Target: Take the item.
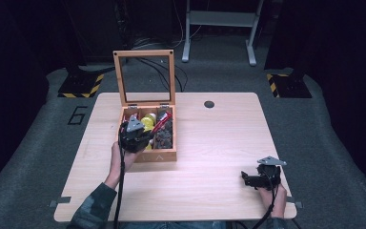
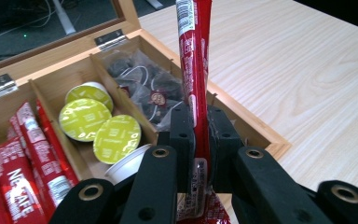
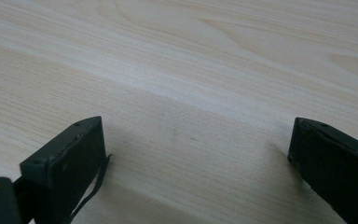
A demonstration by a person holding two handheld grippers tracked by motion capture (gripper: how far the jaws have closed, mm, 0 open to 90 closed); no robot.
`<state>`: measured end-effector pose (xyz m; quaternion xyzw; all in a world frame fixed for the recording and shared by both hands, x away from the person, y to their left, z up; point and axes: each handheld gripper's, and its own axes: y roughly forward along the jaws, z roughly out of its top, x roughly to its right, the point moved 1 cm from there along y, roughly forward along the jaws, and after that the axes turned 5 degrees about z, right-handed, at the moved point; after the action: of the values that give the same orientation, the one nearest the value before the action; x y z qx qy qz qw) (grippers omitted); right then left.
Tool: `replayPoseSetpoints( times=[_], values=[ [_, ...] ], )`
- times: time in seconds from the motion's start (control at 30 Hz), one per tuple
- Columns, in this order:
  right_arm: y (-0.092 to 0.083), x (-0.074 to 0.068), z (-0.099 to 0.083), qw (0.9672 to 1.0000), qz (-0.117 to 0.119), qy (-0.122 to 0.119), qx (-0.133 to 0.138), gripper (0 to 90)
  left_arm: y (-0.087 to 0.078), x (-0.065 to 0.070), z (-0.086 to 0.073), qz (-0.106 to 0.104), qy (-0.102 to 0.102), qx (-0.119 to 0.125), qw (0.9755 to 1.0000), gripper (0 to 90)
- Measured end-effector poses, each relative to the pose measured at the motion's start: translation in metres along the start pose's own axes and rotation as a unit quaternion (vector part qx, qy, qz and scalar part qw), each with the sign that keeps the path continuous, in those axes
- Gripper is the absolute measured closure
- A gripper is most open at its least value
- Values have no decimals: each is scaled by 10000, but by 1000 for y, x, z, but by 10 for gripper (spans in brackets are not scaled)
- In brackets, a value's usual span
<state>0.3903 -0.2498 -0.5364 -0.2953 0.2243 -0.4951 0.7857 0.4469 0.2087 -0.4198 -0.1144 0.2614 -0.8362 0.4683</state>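
"6" on floor mat (image 1: 78, 115), "NESCAFE" on red sachets (image 2: 21, 186)

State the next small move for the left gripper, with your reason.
Probably lift a little higher. The left gripper is shut on a red stick sachet that stands upright above the open wooden box, so raising it would likely clear the box wall. The right gripper is open over bare table.

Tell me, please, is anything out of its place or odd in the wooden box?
One red stick sachet is out of its compartment: the left gripper pinches it upright above the box. Nothing looks spilled or damaged.
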Motion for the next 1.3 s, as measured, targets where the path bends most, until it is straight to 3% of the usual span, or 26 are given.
replayPoseSetpoints(
  times=[0.7,1.3],
  values=[
    [0,0,0,10000,0,1,0,34,12,30,4,-284,204,-29,9994,823],
    [0,0,0,10000,-9,0,1,36,23,58,3,-584,406,-116,9974,823]
  ],
)
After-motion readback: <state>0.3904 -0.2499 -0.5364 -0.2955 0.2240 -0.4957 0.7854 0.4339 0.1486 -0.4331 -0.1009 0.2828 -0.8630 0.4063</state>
